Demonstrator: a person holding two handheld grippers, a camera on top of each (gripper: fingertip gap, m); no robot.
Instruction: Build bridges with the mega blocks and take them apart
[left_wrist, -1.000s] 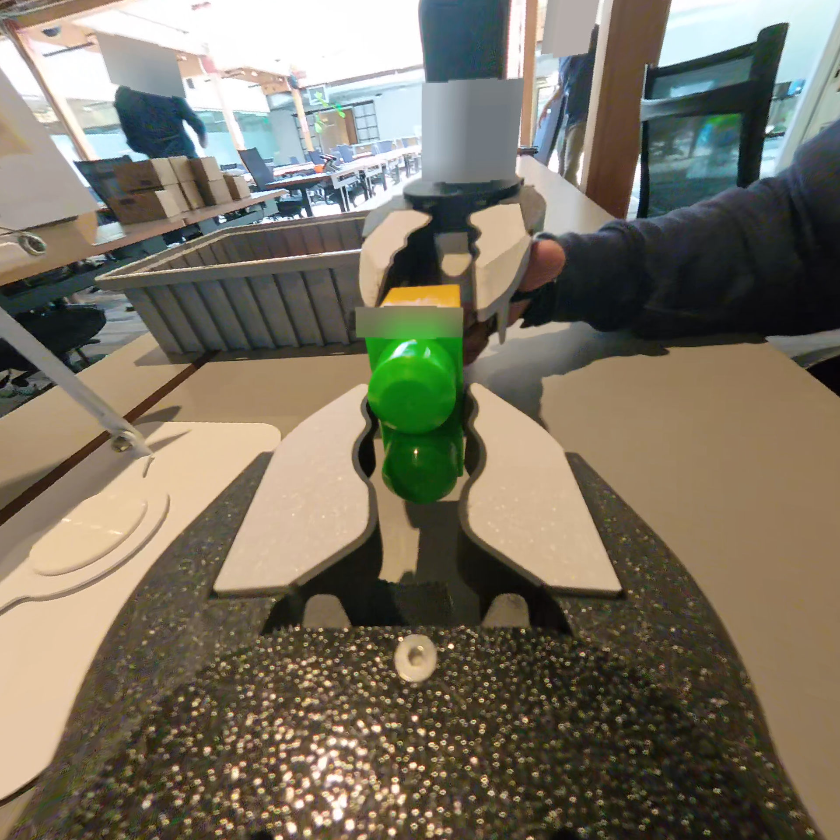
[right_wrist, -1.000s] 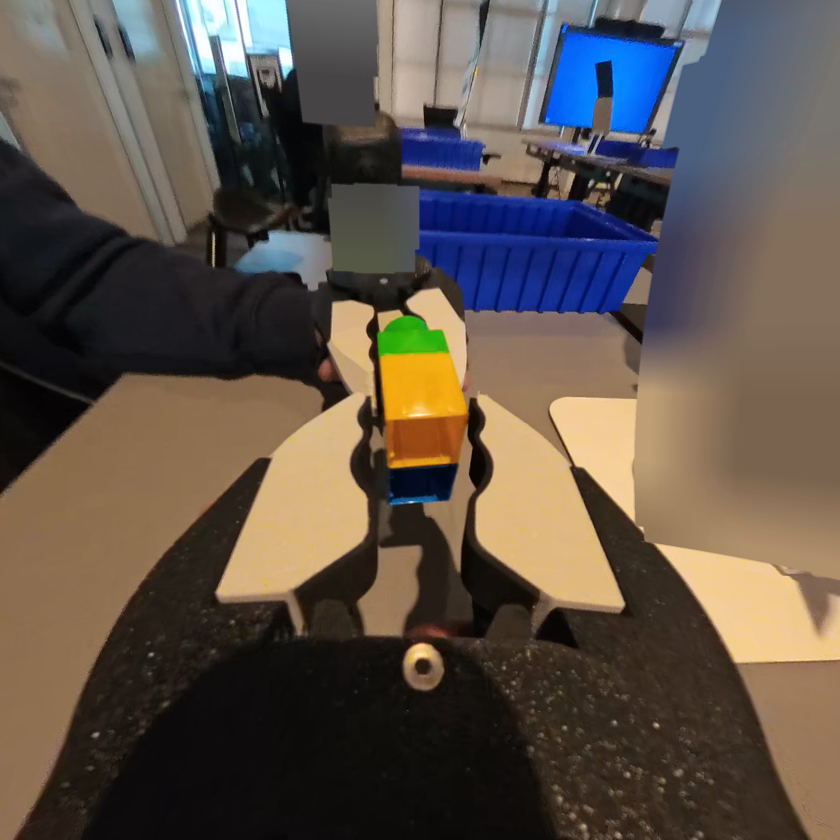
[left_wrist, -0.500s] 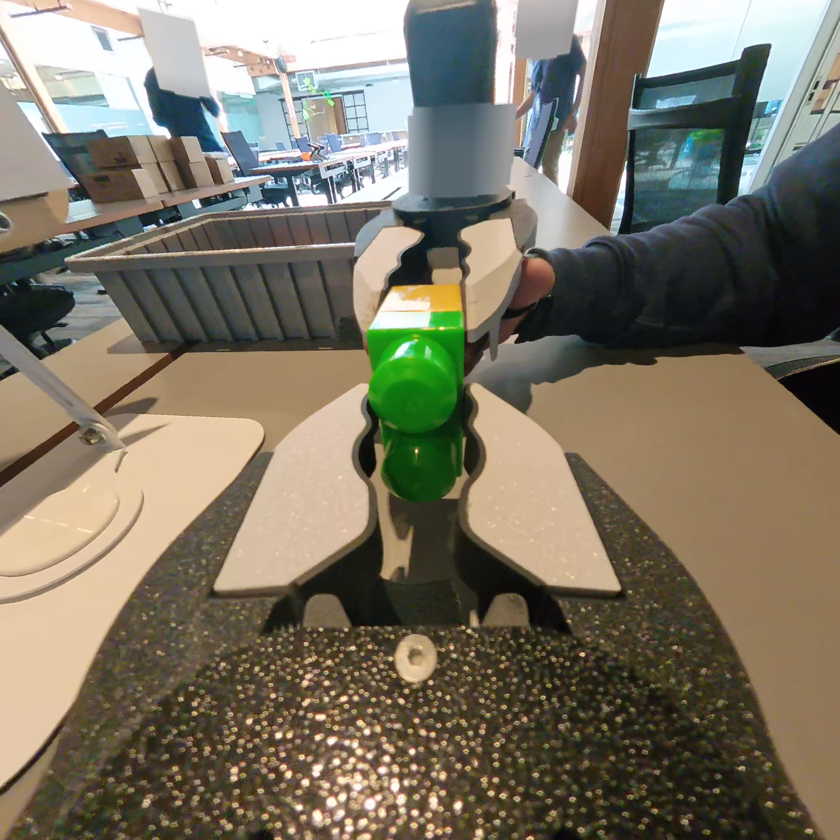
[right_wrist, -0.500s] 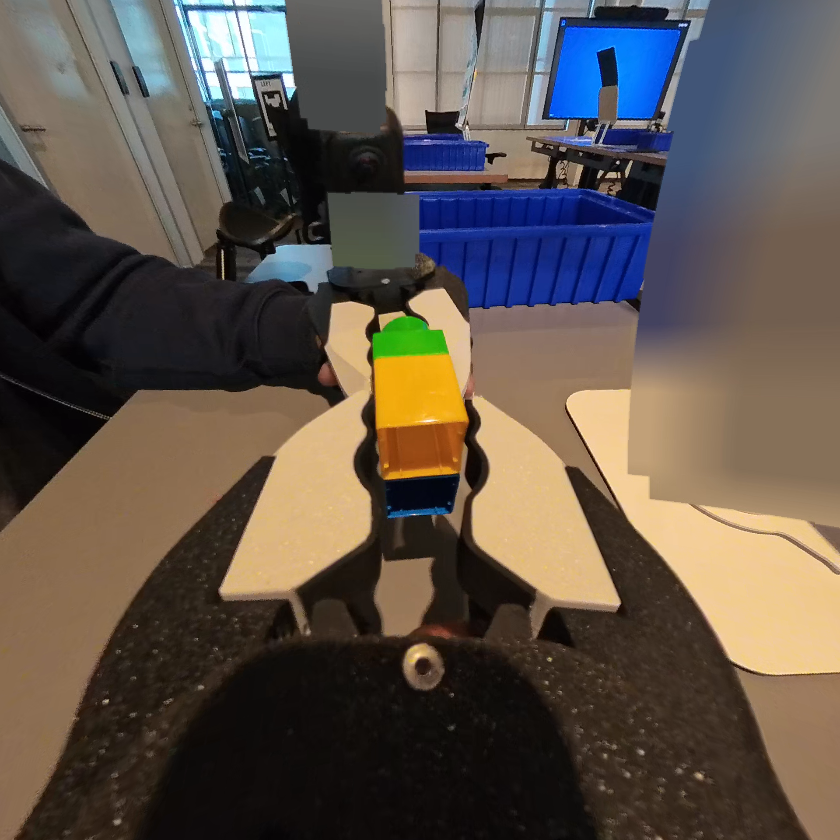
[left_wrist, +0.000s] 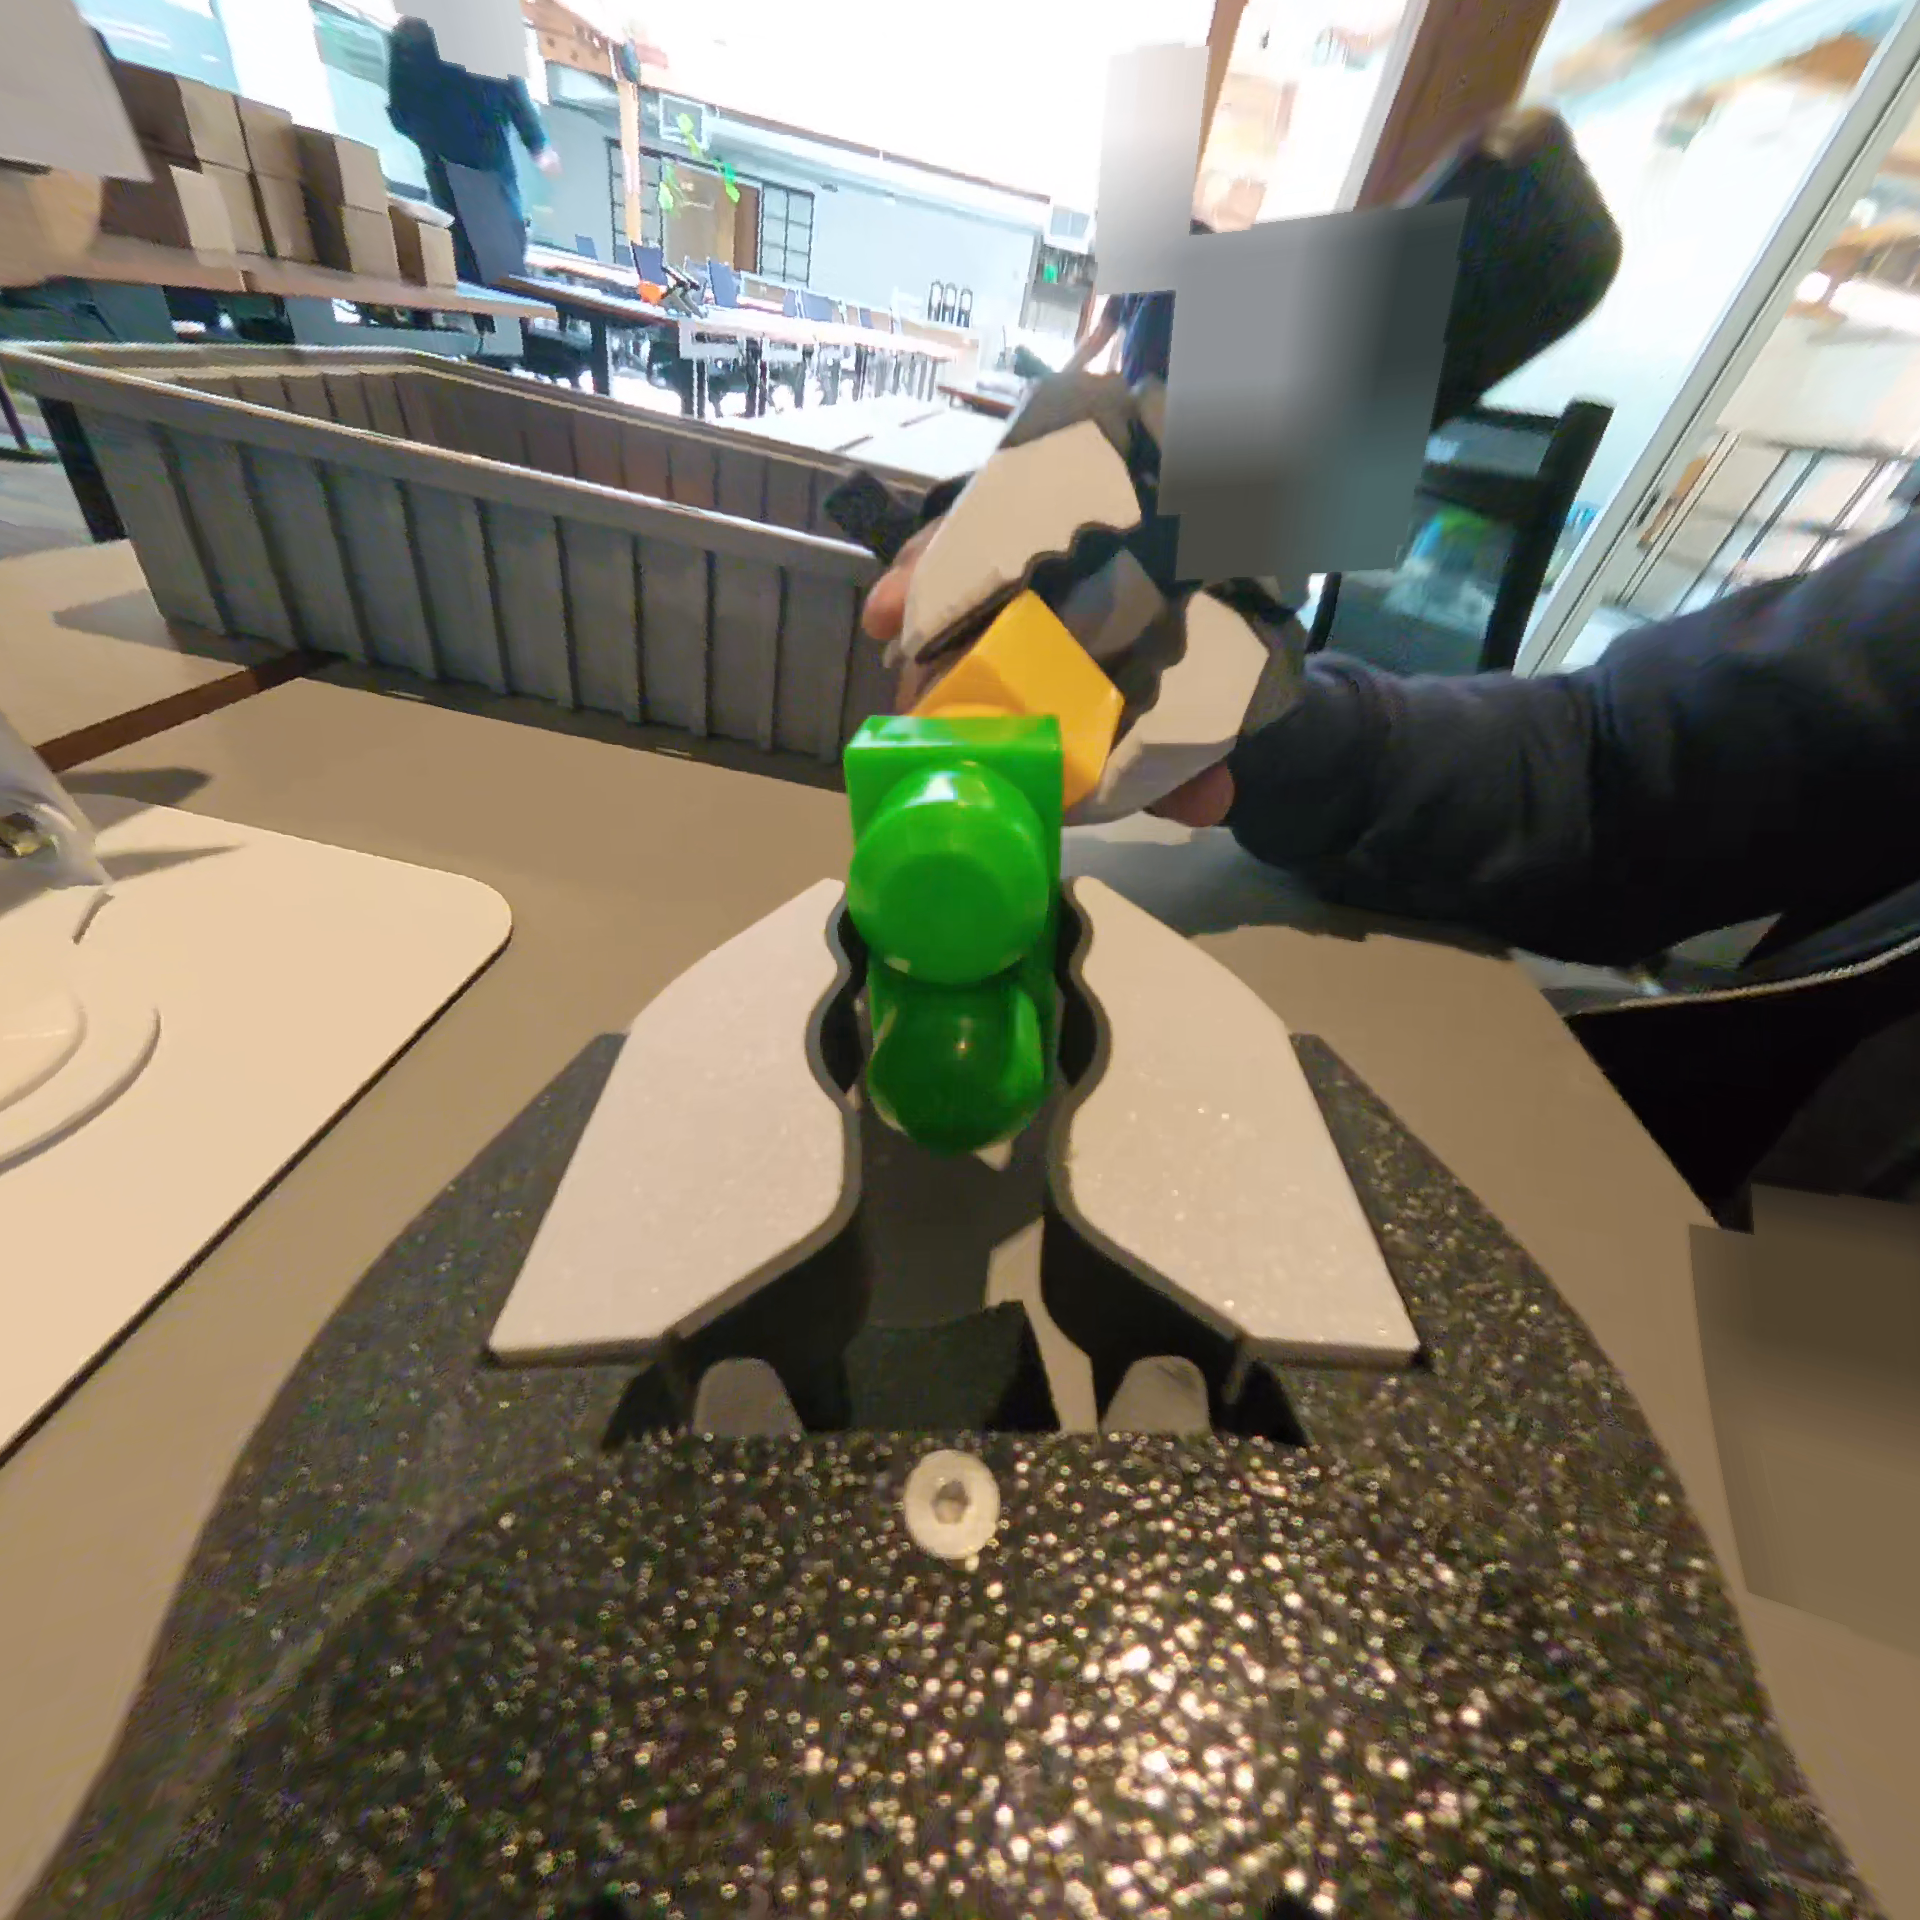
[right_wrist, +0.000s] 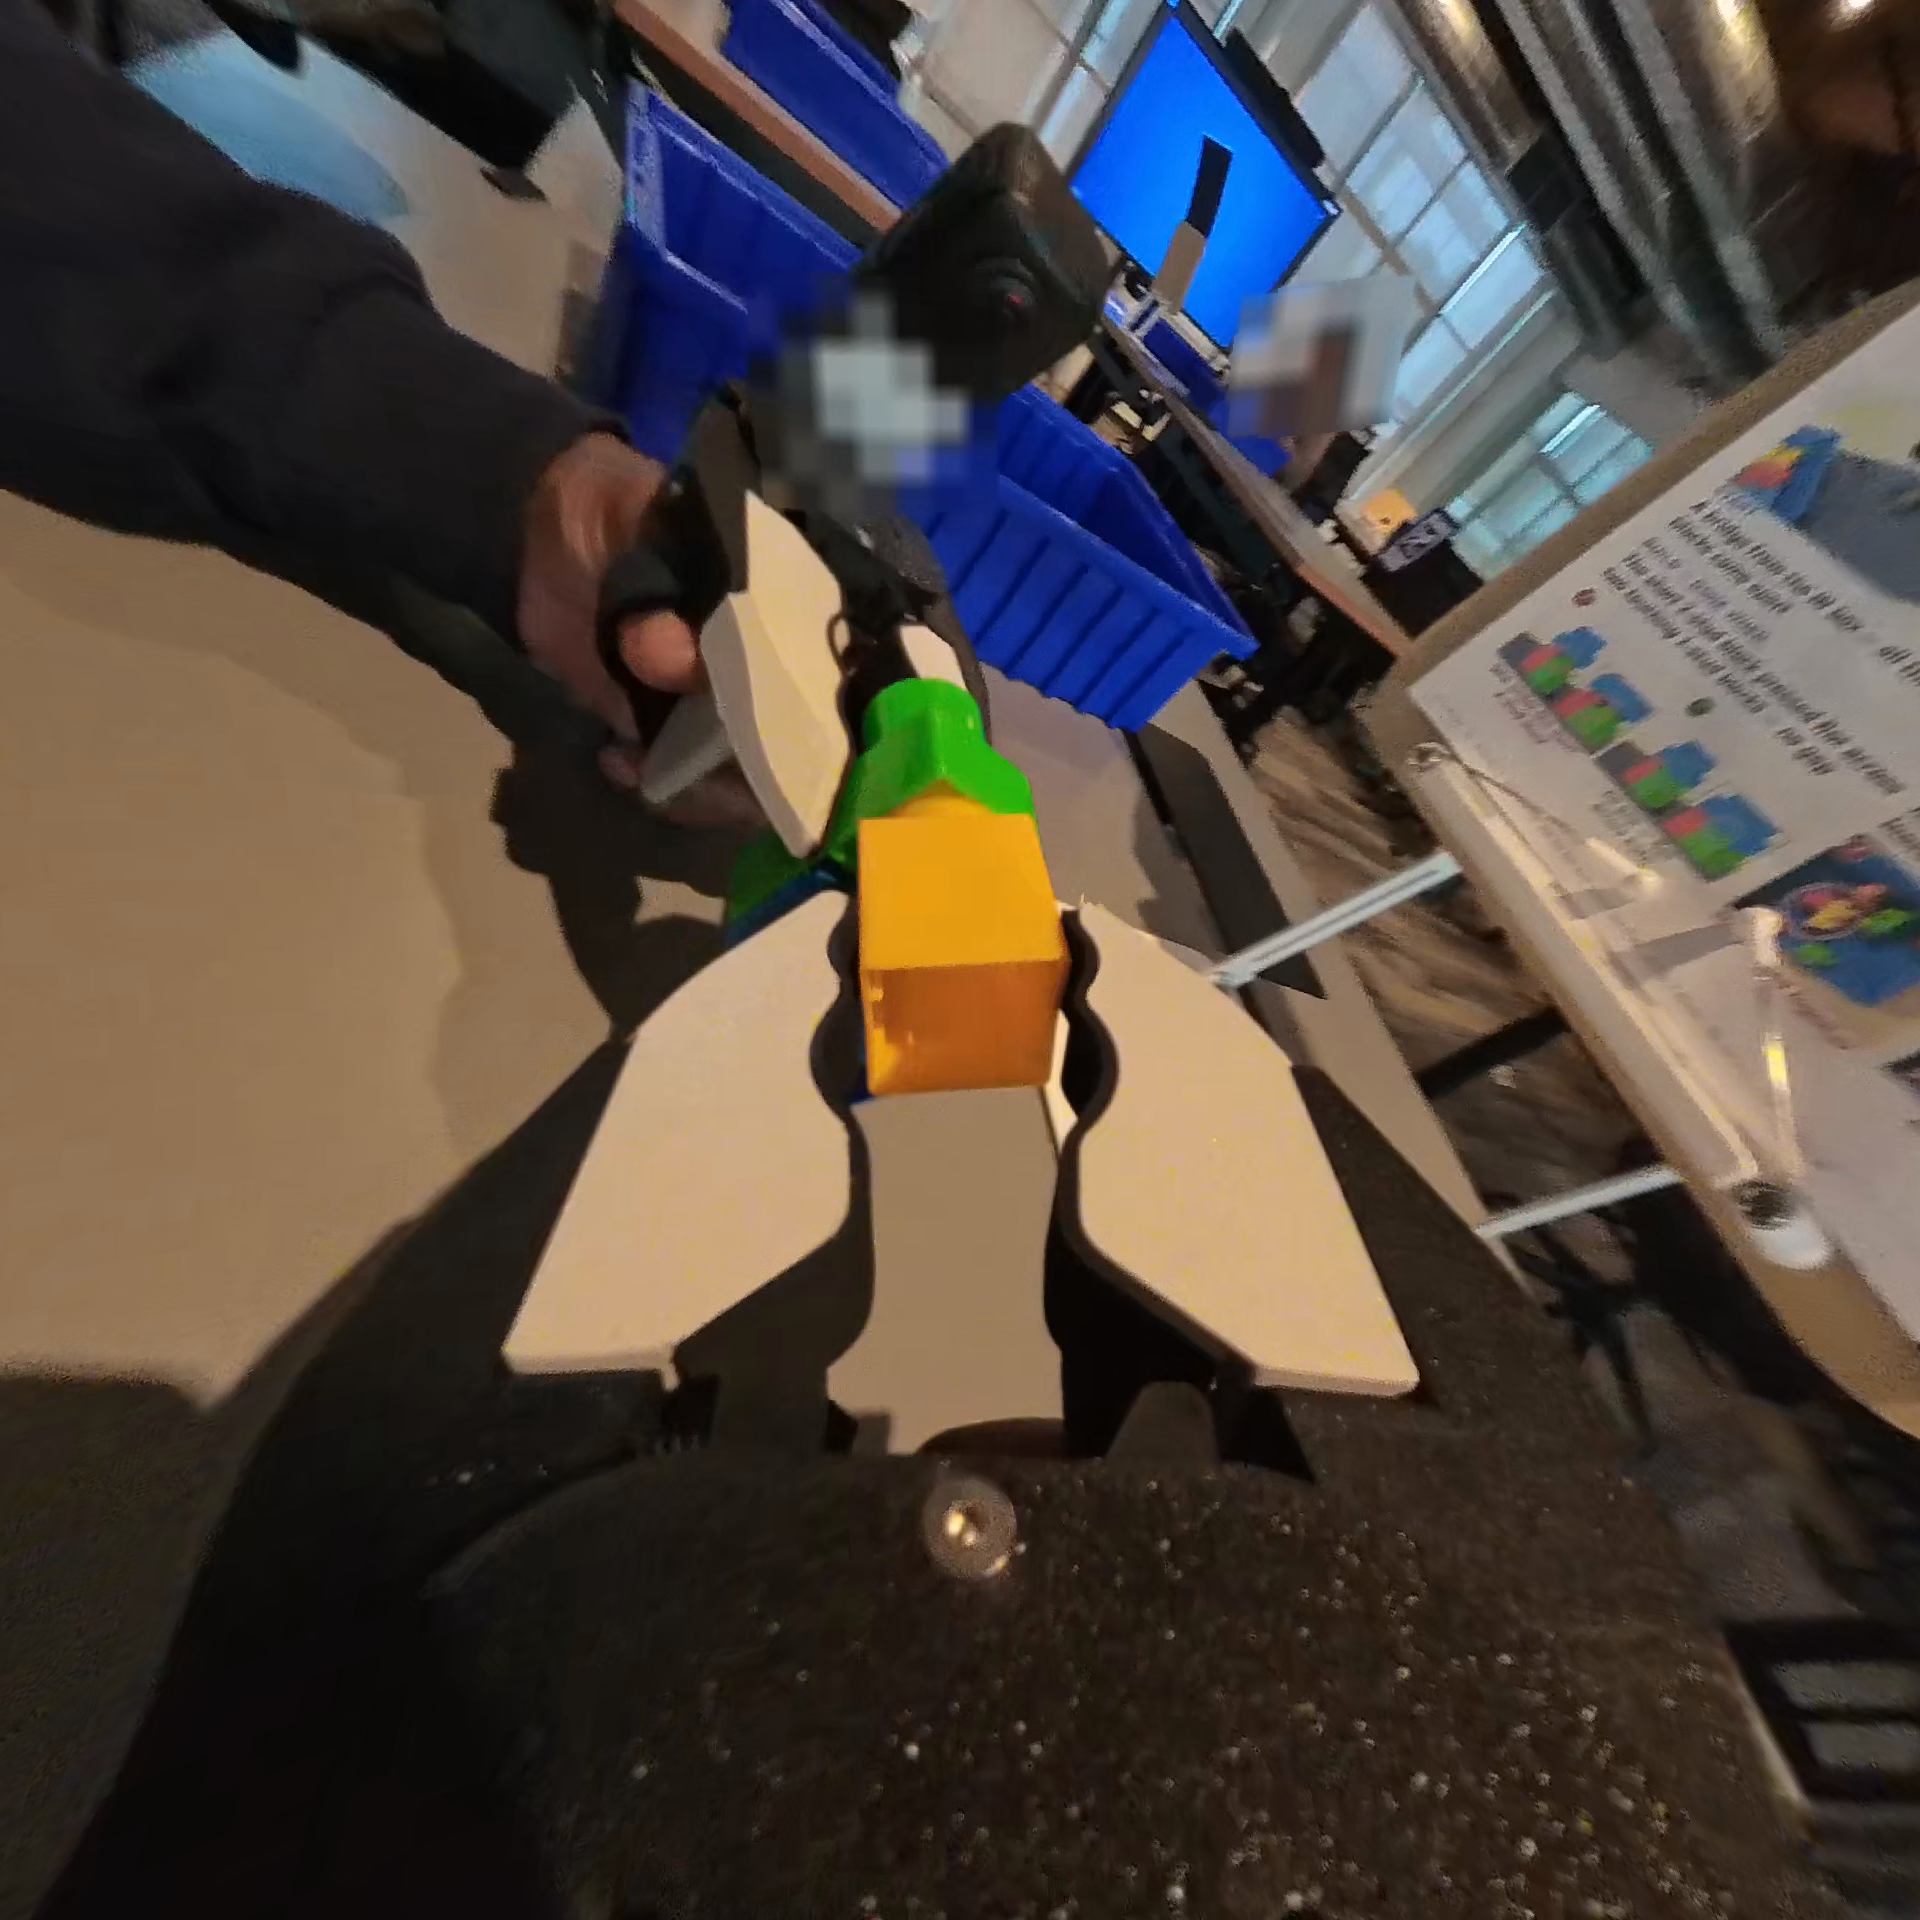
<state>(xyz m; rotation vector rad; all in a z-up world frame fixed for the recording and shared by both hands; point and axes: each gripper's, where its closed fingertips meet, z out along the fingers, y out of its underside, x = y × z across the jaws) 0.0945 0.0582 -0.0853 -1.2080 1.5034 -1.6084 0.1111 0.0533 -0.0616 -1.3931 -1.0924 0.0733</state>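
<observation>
My left gripper (left_wrist: 951, 904) is shut on a green block (left_wrist: 951, 862) whose two studs face the camera. Behind it a yellow block (left_wrist: 1029, 675) tilts up to the right, clamped by my right gripper (left_wrist: 1081, 644). In the right wrist view my right gripper (right_wrist: 956, 925) is shut on the yellow block (right_wrist: 956, 935), with a sliver of blue block (right_wrist: 854, 1091) under it. The green block (right_wrist: 925, 758) meets the yellow one's far end at an angle. I cannot tell if they are still locked. The left gripper's fingers (right_wrist: 769, 665) clamp the green block.
A grey ribbed bin (left_wrist: 468, 540) stands behind on the grey table (left_wrist: 623, 810). A white stand base (left_wrist: 208, 1018) lies at left. Blue bins (right_wrist: 1039, 561) and an instruction sheet on a clear stand (right_wrist: 1714, 665) are at right. Dark sleeves (left_wrist: 1558, 790) reach in. My left and right fingertips are right by each other.
The two grippers have twisted against each other. The yellow block was in line with the green one and now sits tilted to it. The right wrist view has rolled sharply.
</observation>
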